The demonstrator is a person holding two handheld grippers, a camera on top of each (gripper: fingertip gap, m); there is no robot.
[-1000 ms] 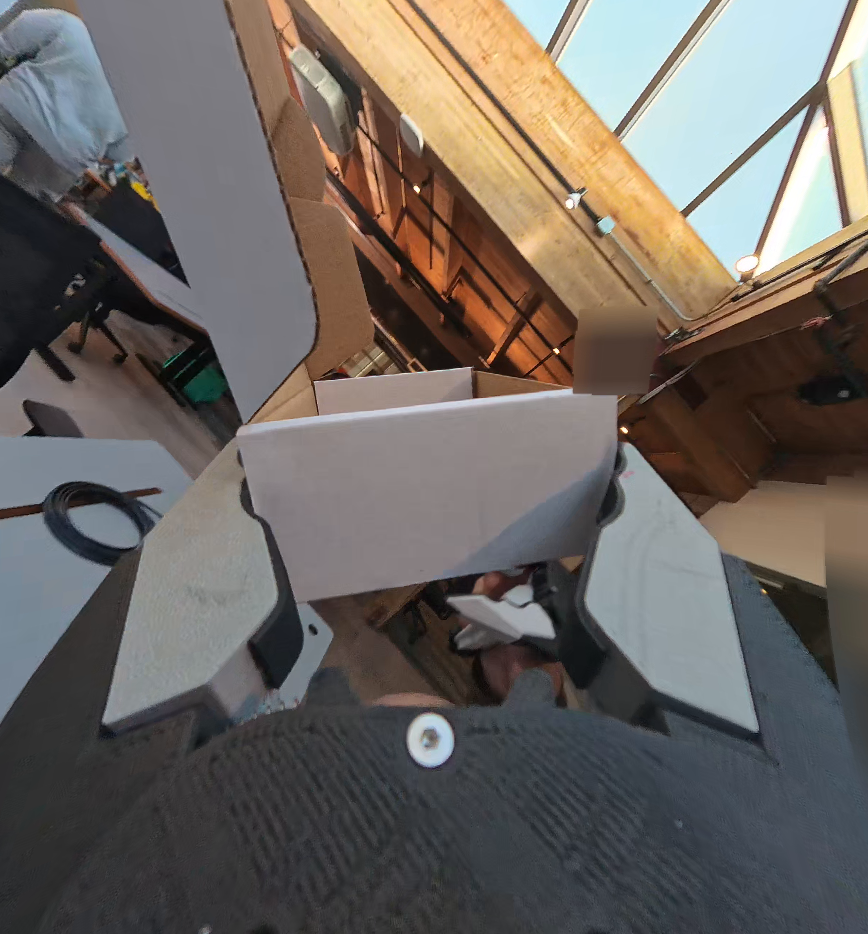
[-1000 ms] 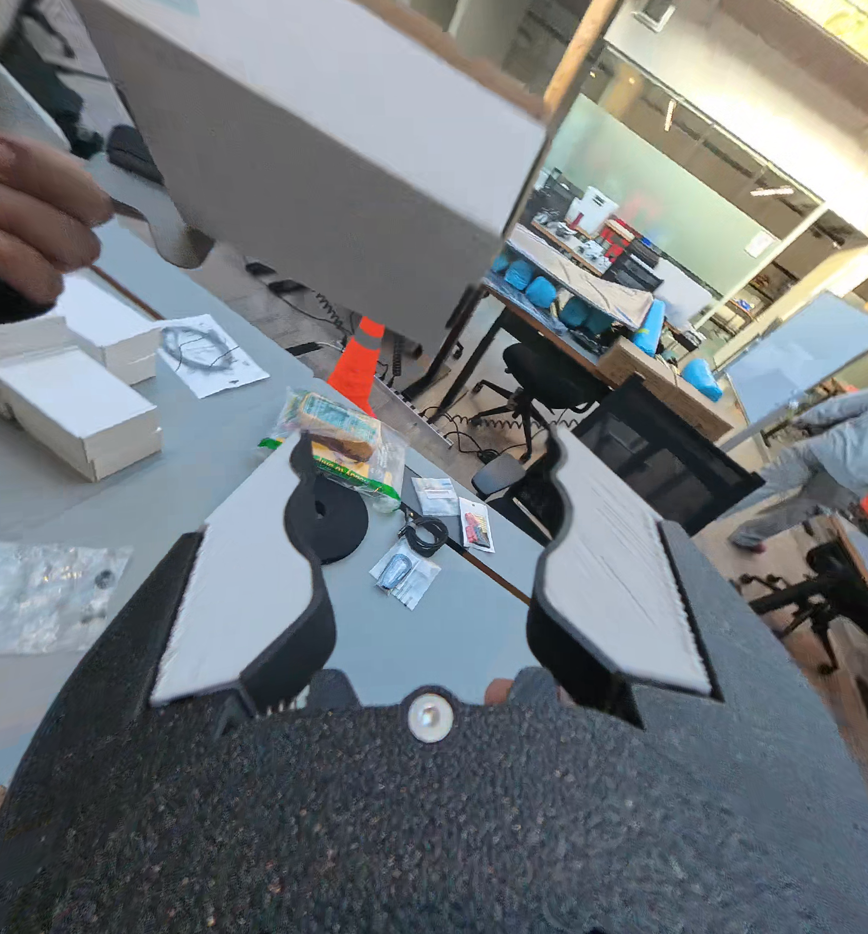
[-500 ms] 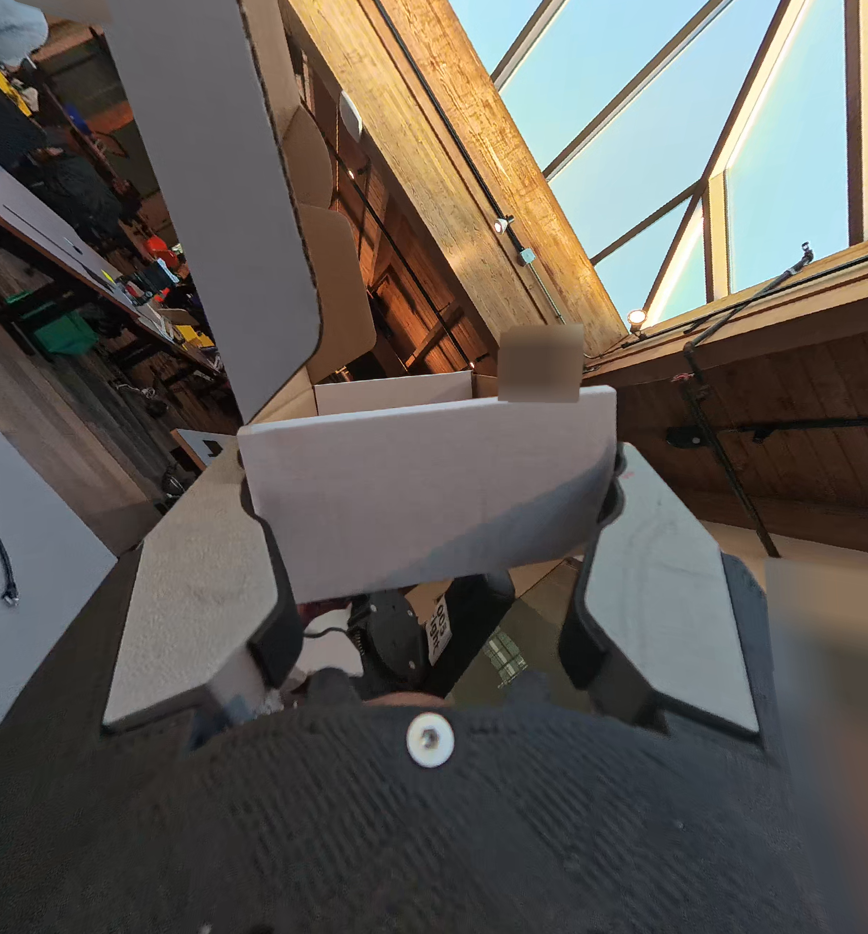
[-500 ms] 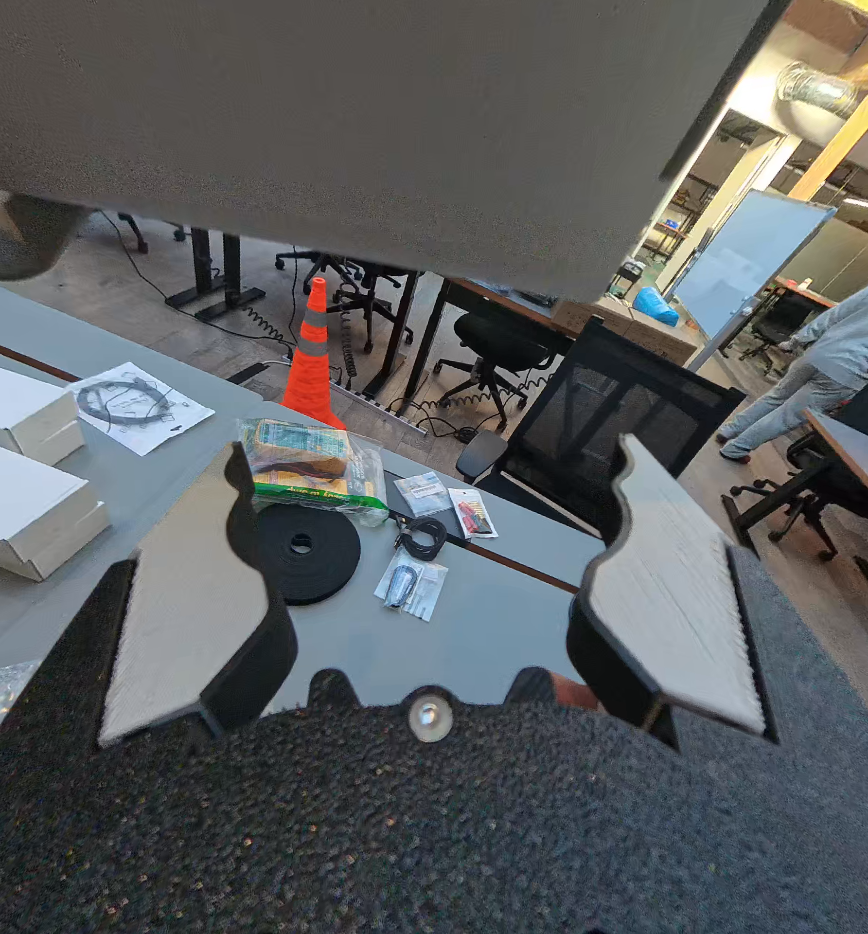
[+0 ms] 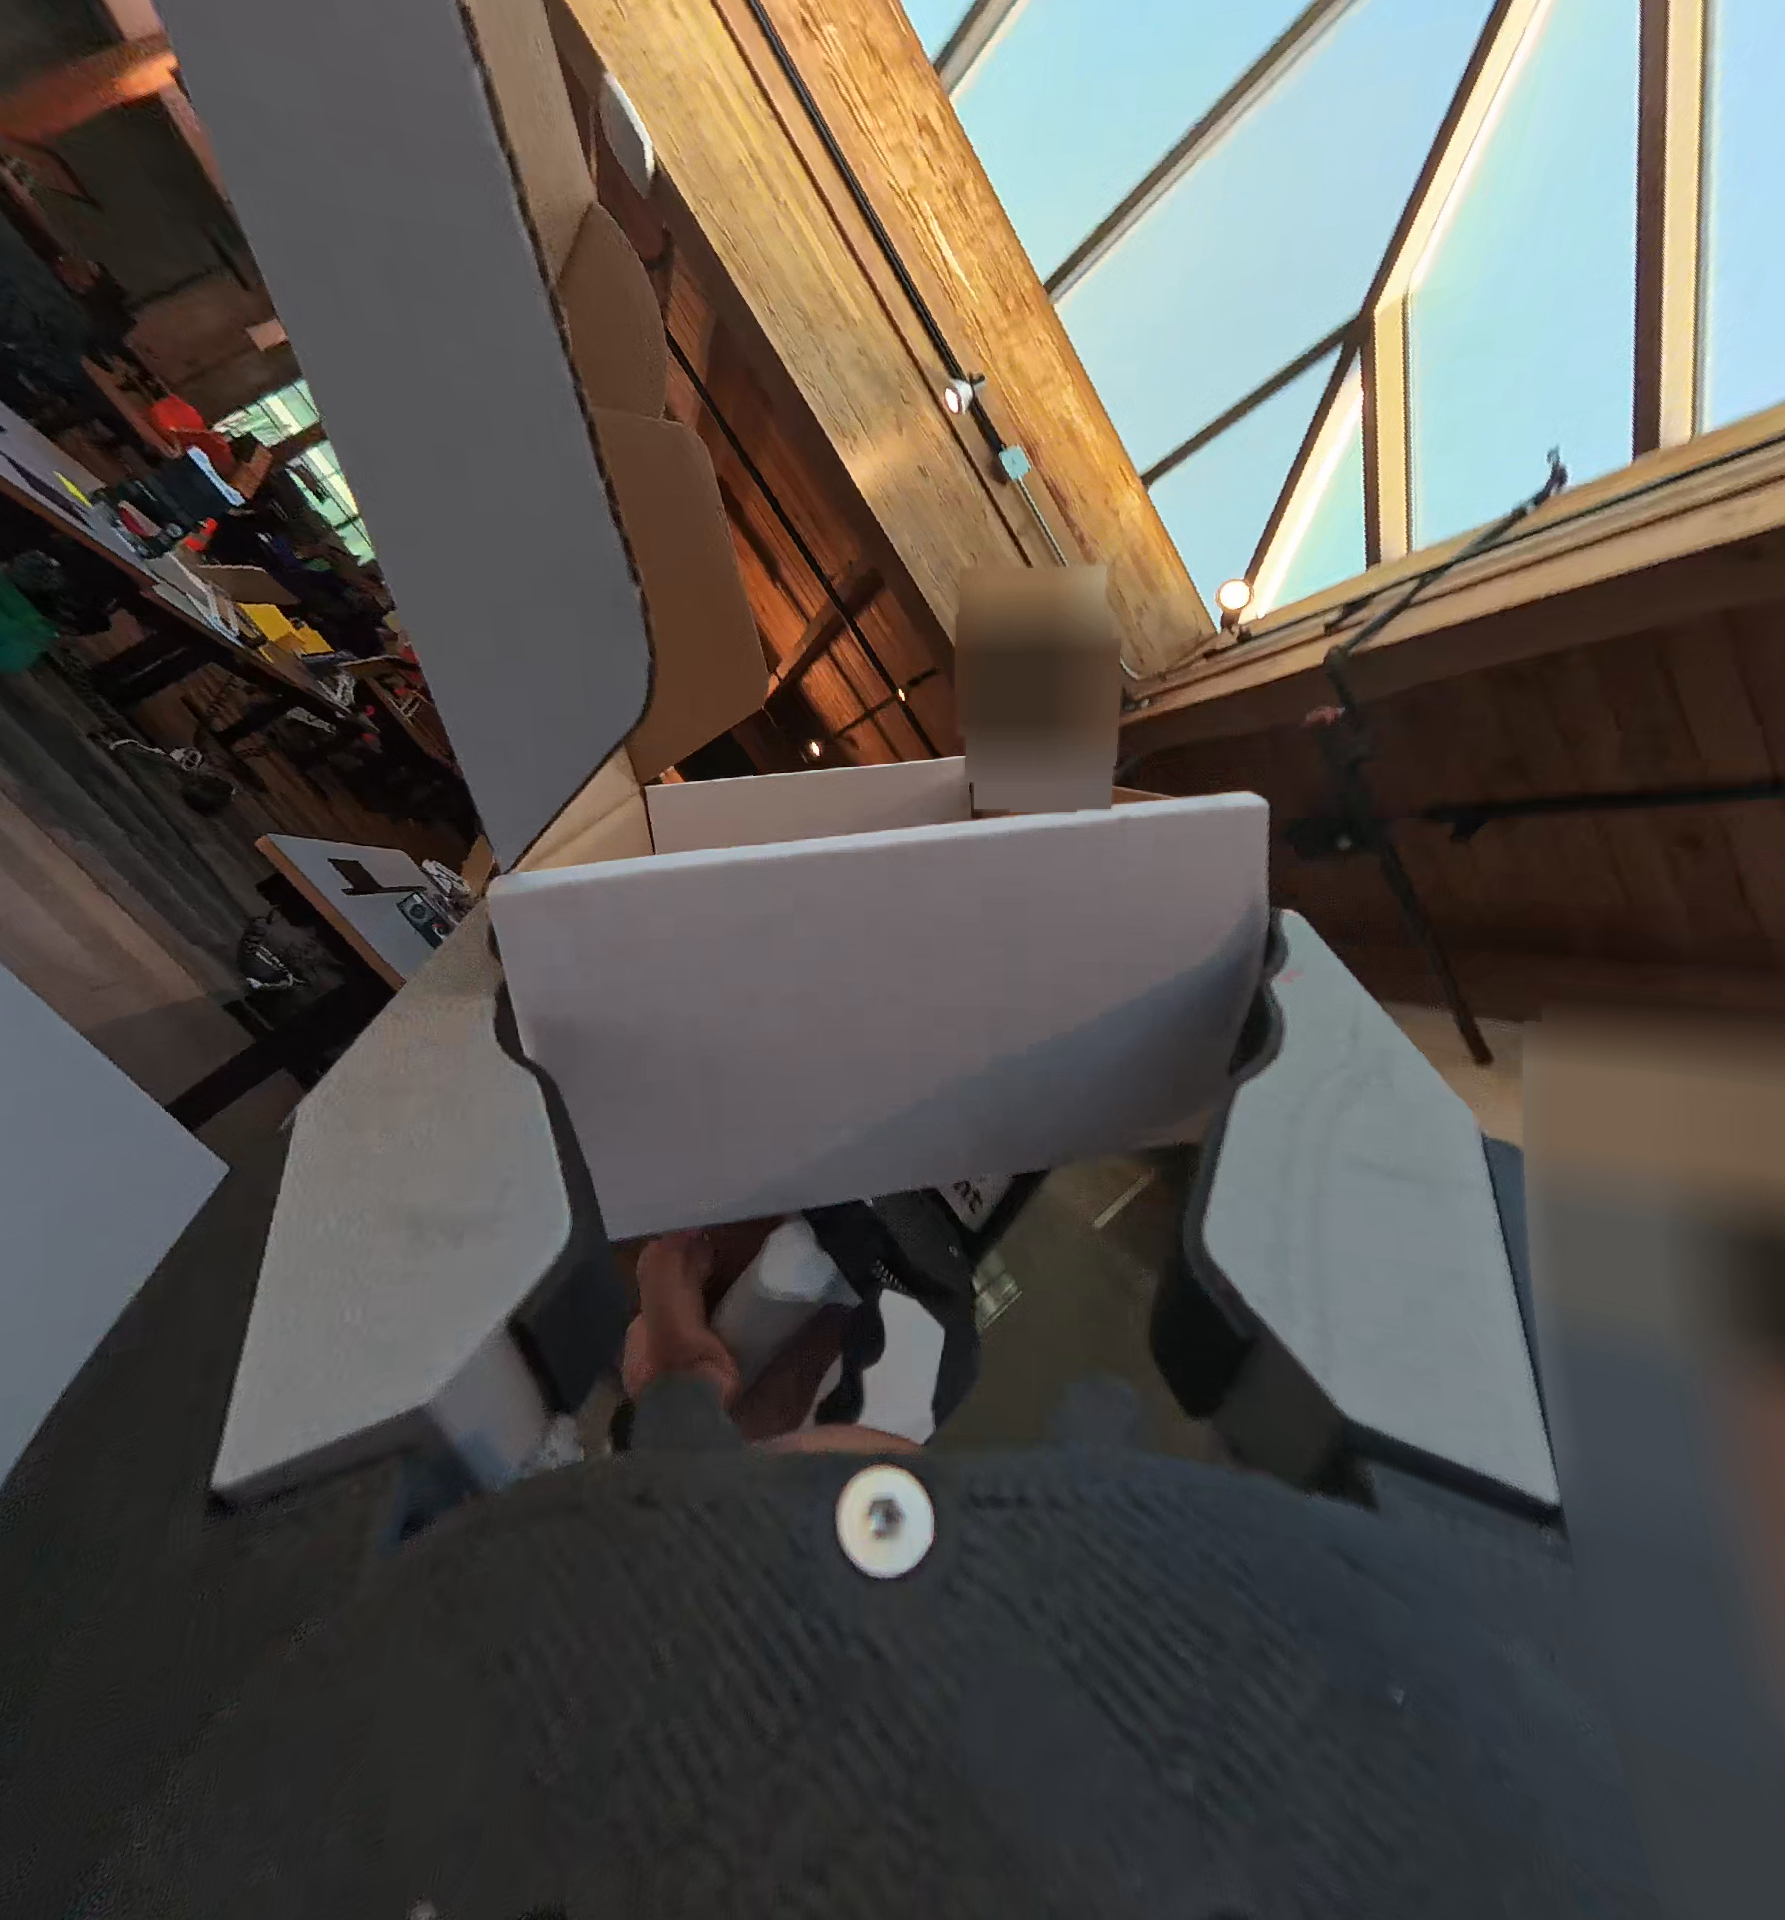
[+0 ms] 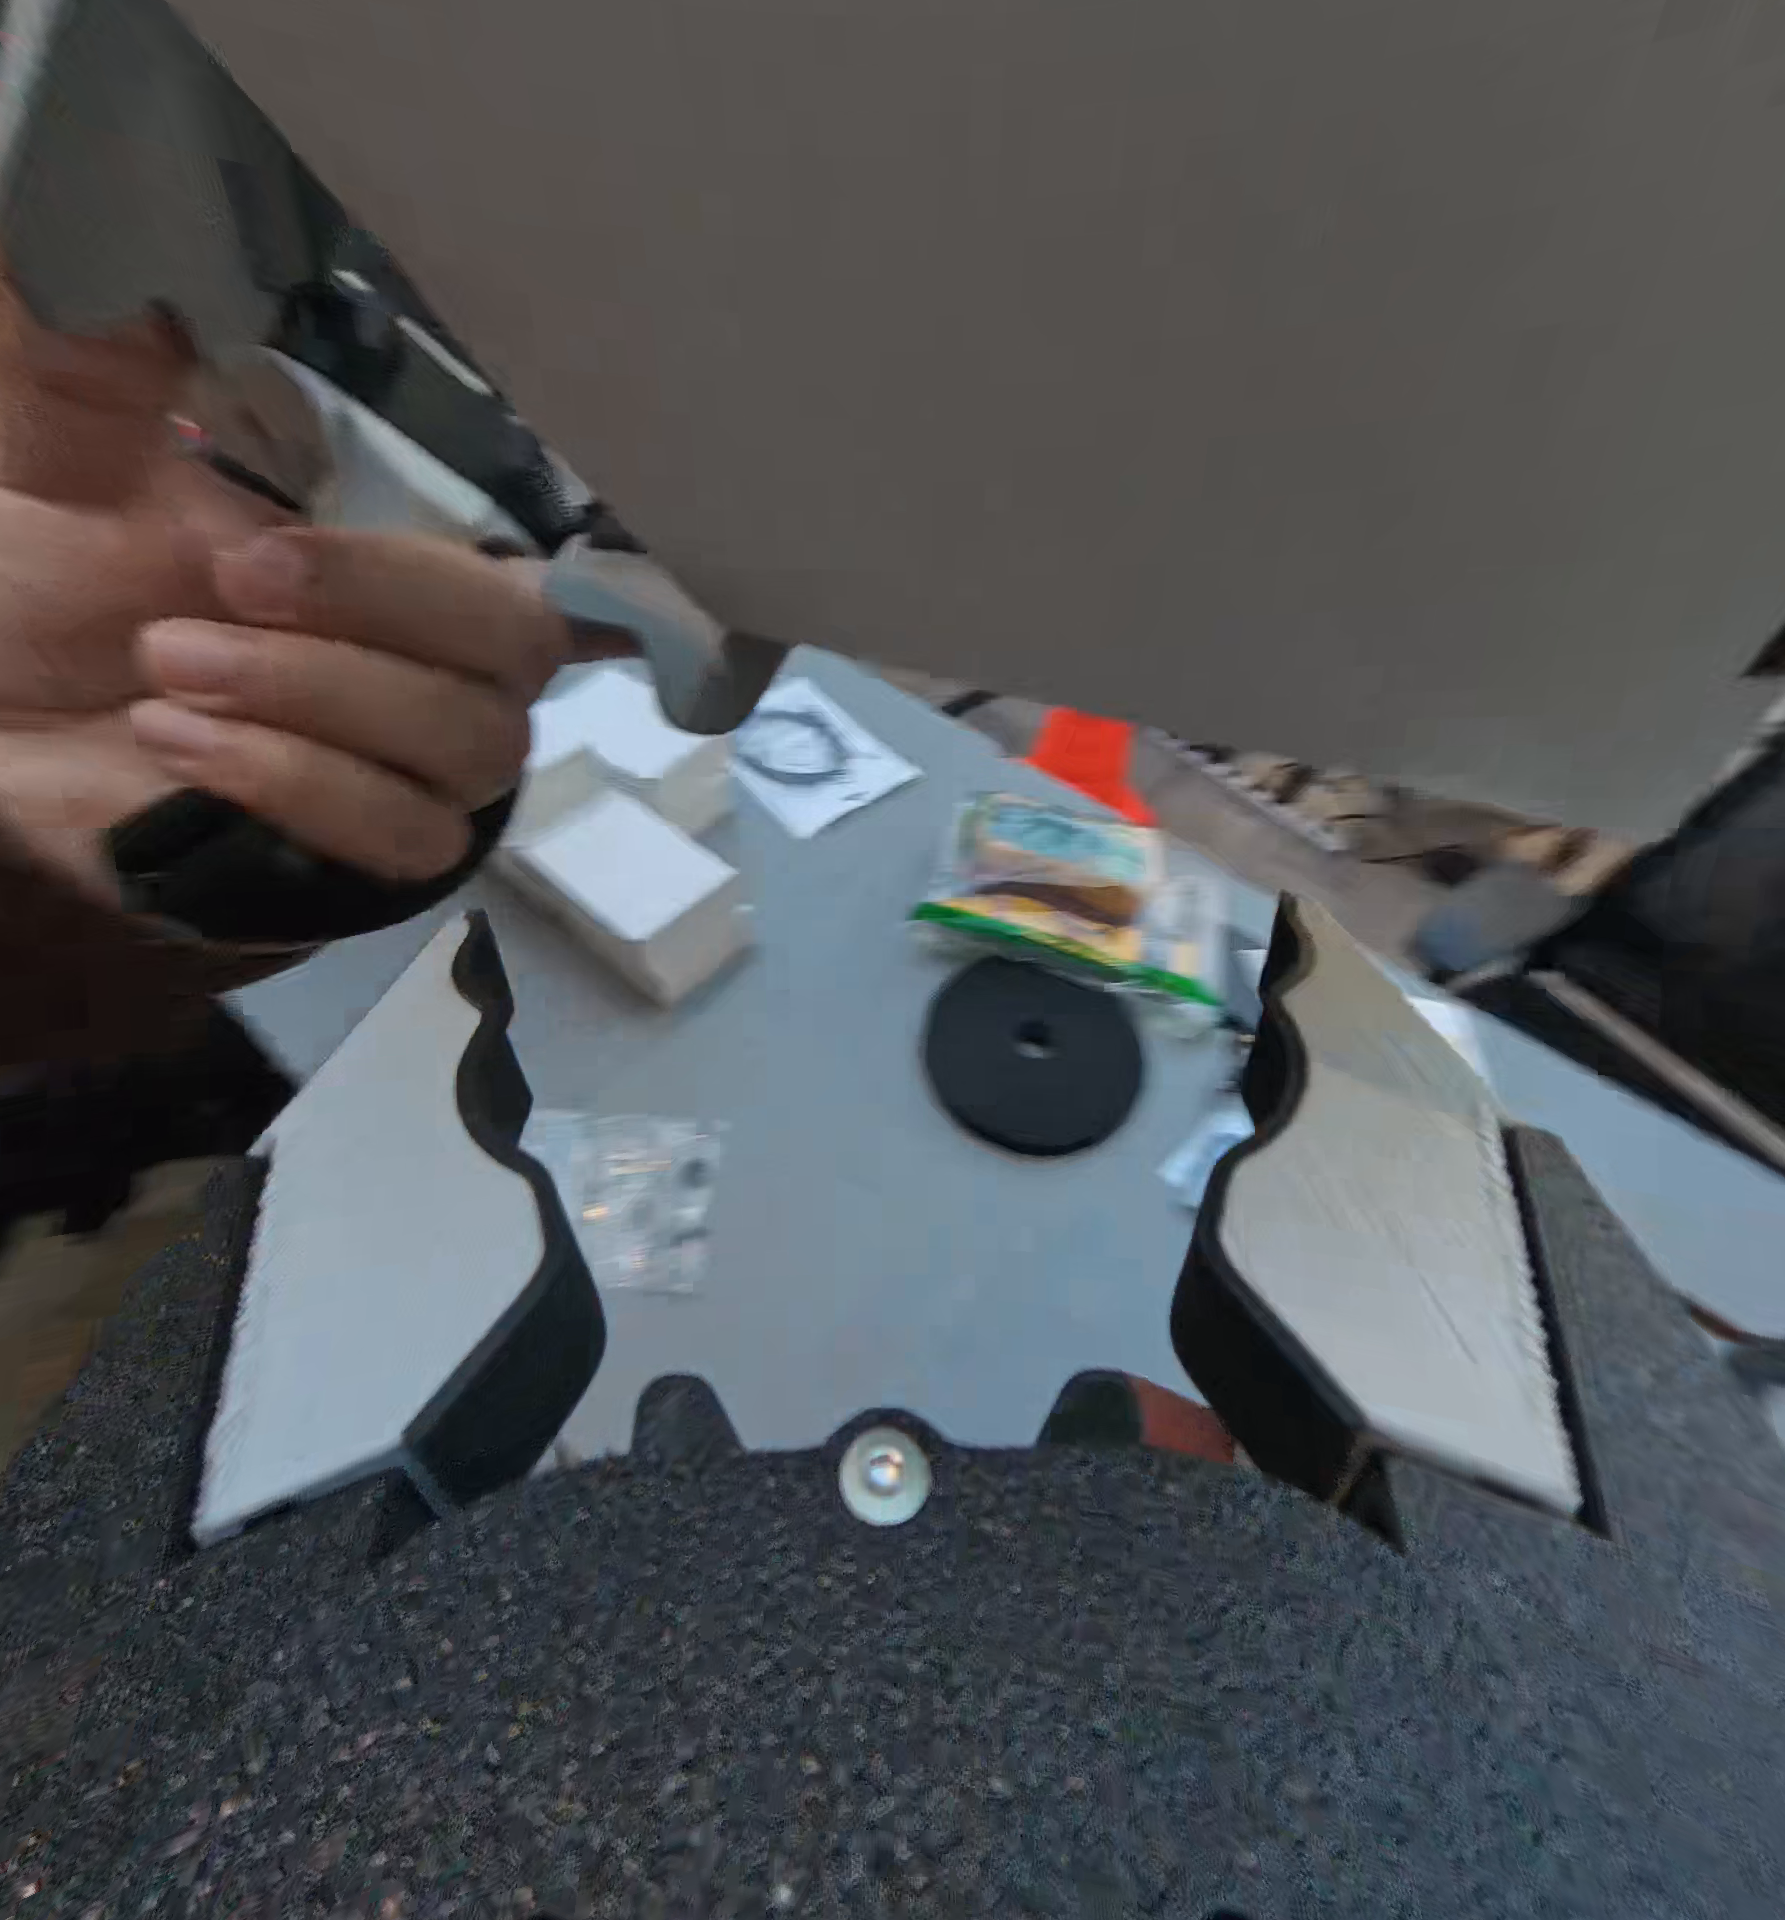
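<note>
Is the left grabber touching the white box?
Touching. In the left wrist view the left gripper has a finger pressed against each end of the white box, with no gap visible on either side.

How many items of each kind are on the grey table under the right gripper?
Closed white boxes: 2
Black tape roll: 1
Green-edged snack packet: 1
Clear bag of small parts: 1
Sheet with black cable coil: 1
Small packet by the right finger: 1
Total: 7; blur may hide more.
</note>
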